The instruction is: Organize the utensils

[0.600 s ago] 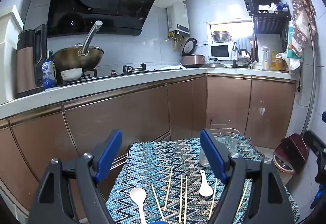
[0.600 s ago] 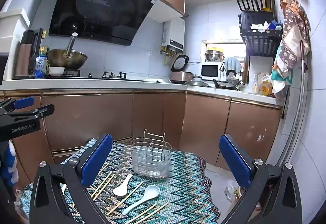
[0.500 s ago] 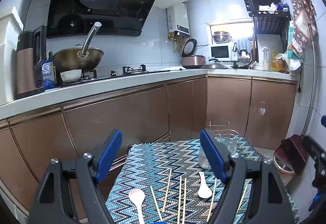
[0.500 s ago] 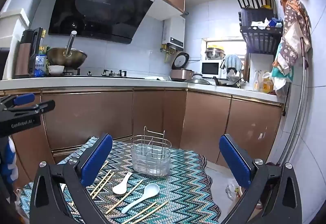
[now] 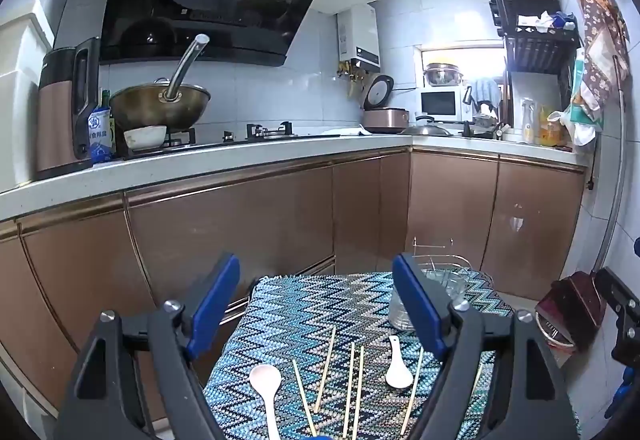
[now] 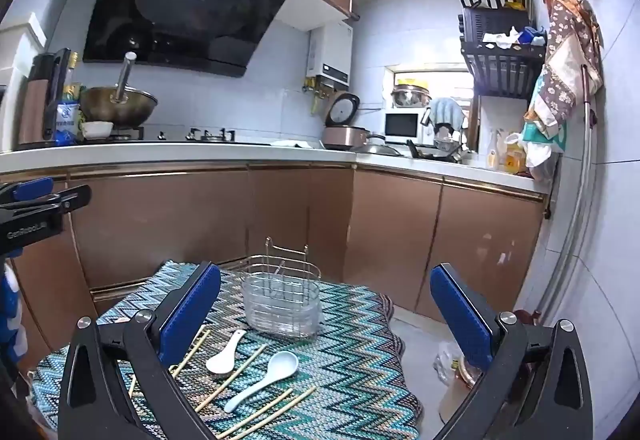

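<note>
A small table with a zigzag cloth (image 6: 352, 344) holds a wire utensil rack (image 6: 282, 300) with a clear liner at its far side. Two white ceramic spoons (image 6: 226, 354) (image 6: 264, 380) and several wooden chopsticks (image 6: 234, 378) lie loose on the cloth in front of it. In the left wrist view the spoons (image 5: 266, 386) (image 5: 398, 364), chopsticks (image 5: 352, 384) and rack (image 5: 440, 280) also show. My left gripper (image 5: 316, 300) is open and empty above the cloth's near side. My right gripper (image 6: 326, 312) is open and empty, above the cloth's right part.
Copper-coloured kitchen cabinets (image 5: 240, 224) with a white counter run behind the table. The counter carries a wok (image 5: 160, 107), a kettle (image 5: 66, 107) and a rice cooker (image 5: 384, 111). A dustpan (image 5: 568, 312) lies on the floor to the right of the table.
Both grippers have dipped slightly, so the table sits a bit higher in both views. Nothing on the cloth has moved and both grippers stay open.
</note>
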Tool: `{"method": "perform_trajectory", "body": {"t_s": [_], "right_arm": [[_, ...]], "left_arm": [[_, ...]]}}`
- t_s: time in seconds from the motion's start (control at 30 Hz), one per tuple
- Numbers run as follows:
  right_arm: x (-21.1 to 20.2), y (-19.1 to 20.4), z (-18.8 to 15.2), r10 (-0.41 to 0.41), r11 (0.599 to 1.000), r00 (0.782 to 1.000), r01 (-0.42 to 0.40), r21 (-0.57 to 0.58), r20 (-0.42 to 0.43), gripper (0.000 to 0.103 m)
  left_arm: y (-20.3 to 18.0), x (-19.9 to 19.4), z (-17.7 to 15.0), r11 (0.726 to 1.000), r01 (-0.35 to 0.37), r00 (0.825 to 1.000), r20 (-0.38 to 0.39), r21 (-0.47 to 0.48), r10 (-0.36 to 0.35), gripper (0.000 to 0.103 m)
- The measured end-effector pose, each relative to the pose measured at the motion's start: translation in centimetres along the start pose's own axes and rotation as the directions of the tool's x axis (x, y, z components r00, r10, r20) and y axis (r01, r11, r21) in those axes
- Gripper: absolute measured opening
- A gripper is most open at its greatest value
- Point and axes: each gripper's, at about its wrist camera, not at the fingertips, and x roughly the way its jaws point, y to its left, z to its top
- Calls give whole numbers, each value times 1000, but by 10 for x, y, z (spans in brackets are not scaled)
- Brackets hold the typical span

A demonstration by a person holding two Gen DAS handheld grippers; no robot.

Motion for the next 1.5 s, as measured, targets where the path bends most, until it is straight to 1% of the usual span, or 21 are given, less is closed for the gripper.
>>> {"method": "perform_trajectory", "body": {"t_s": [0.17,0.37,0.53,0.67,0.87,1.1,1.27,1.5], "right_arm": [[-6,3,6,-39,999,999,39,14,-17,103],[-26,14,13,-48,999,999,48,1,-13,103],[-45,21,22,-37,999,999,37,-15,8,103],[-60,28,26,-25,999,999,26,-30,31,103],[-78,35,30,-18,999,998,20,-41,56,103],[-91,40,33,-4,999,996,8,-48,84,103],[-90,43,30,6,998,997,-2,-56,75,103],[-84,43,27,5,998,998,-2,-59,57,103]], "left_arm": [[10,-13,-4,1000,14,1000,-12,4,-14,78],[21,-37,-5,999,44,999,-2,-3,-44,78],[33,-59,-1,999,42,999,33,-12,-42,78],[43,-75,1,1000,23,998,60,-12,-22,78],[56,-91,2,999,5,997,78,-36,-3,78],[64,-99,-1,999,4,997,73,-35,-1,78],[64,-99,-6,999,7,998,63,-36,-4,78],[63,-86,-11,999,22,1000,19,-42,-21,78]]}}
